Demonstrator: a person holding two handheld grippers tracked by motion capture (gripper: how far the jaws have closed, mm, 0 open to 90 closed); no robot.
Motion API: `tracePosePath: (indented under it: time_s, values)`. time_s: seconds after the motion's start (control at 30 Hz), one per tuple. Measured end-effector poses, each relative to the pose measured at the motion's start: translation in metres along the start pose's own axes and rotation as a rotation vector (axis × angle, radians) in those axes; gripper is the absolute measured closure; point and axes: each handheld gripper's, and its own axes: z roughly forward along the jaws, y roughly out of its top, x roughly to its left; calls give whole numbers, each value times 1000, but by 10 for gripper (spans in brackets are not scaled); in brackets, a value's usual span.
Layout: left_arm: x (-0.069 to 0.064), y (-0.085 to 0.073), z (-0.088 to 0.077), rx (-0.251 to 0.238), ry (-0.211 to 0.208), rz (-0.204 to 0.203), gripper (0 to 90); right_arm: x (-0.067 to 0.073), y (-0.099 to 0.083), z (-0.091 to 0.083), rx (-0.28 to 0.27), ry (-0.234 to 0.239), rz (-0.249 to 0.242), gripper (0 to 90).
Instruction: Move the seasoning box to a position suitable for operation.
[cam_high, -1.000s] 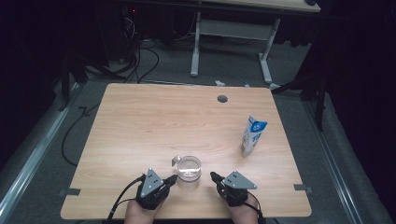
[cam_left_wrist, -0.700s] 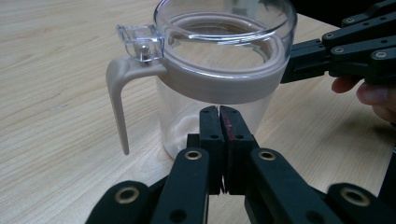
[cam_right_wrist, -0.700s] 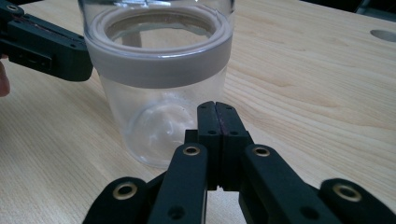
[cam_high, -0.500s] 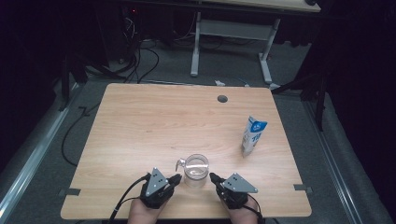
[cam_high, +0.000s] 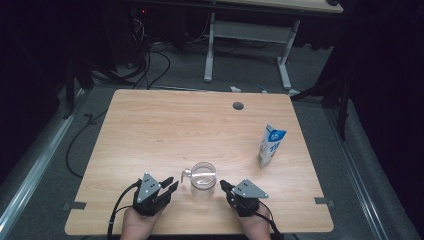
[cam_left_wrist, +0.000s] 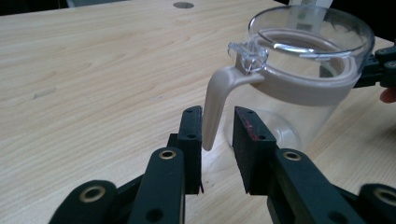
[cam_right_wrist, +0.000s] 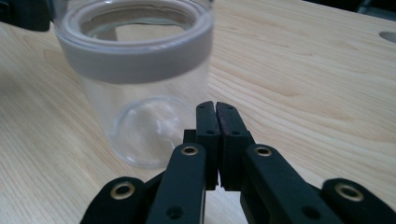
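Black two-jaw grippers, grey triangular top plates, brass-ringed rivets, seemingly black cables.

The bench is pale wood-grain laminate, smooth and matt. The jug is clear glossy plastic with a matt beige plastic band and handle. The left tongs are matt black plastic. At two o'clock, the carton looks like printed card.
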Motion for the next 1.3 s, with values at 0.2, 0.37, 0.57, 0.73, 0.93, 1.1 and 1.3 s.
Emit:
tracePosePath:
  time_s: [0.2,0.37,0.57,0.73,0.93,1.1,1.3]
  values:
    - [2,10,6,-8,-17,5,757,-8,-6,-6,3,7,18,893]
    - [5,19,11,-35,-42,-14,831,-16,-9,-5,1,7,66,894]
    - [5,31,15,-53,-26,-15,899,-18,-10,-4,2,13,86,894]
    - [-3,40,18,-71,-22,-3,899,-19,-7,-4,-3,31,83,895]
    - [-8,45,20,-71,-15,13,899,-17,10,0,0,23,45,895]
    - [-11,43,24,-66,-6,14,899,-25,30,4,-41,-6,45,895]
    - [-13,40,24,-93,-1,2,900,-22,21,9,-28,25,41,891]
